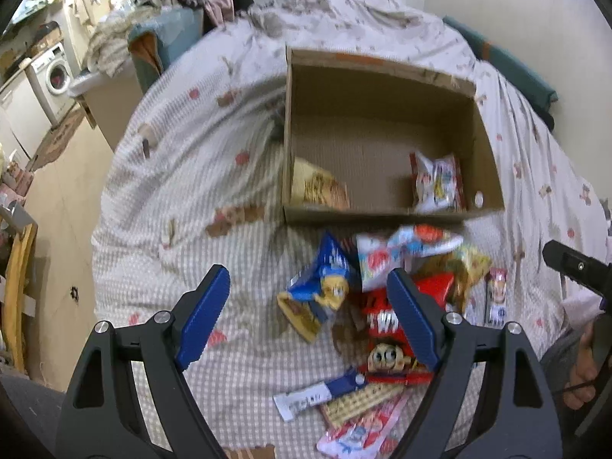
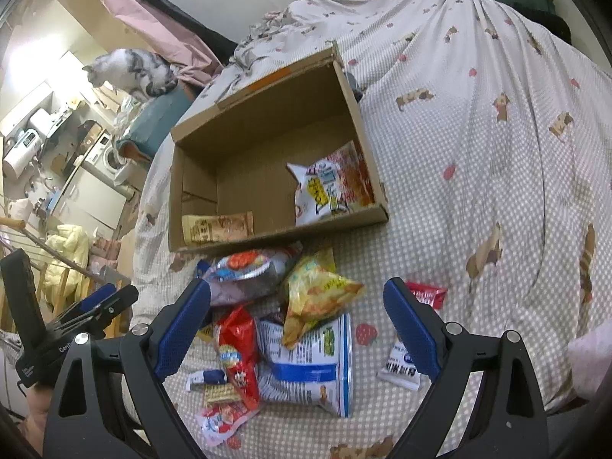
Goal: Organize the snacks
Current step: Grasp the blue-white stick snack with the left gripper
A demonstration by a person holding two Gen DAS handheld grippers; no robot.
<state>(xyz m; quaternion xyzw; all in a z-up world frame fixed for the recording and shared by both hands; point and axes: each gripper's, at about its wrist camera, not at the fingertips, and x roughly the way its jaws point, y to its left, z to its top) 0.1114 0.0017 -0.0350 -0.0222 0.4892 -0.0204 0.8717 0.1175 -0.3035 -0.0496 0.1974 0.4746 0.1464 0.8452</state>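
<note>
Jaws: both spread, empty | snack pile [image 2: 290,329] beneath | cardboard box [image 2: 267,114] beyond

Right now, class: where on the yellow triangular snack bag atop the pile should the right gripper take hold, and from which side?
Grip the yellow bag at its flat pointed right corner, coming from above and the right. That corner juts out free of the blue-and-white bag beneath it, so the open right gripper can likely close across the thin edge without catching neighbouring packets.

Little legible print
Only "Gen" shows on the black handle [image 2: 57,348] at the left edge; snack wrapper lettering is too blurred.
</note>
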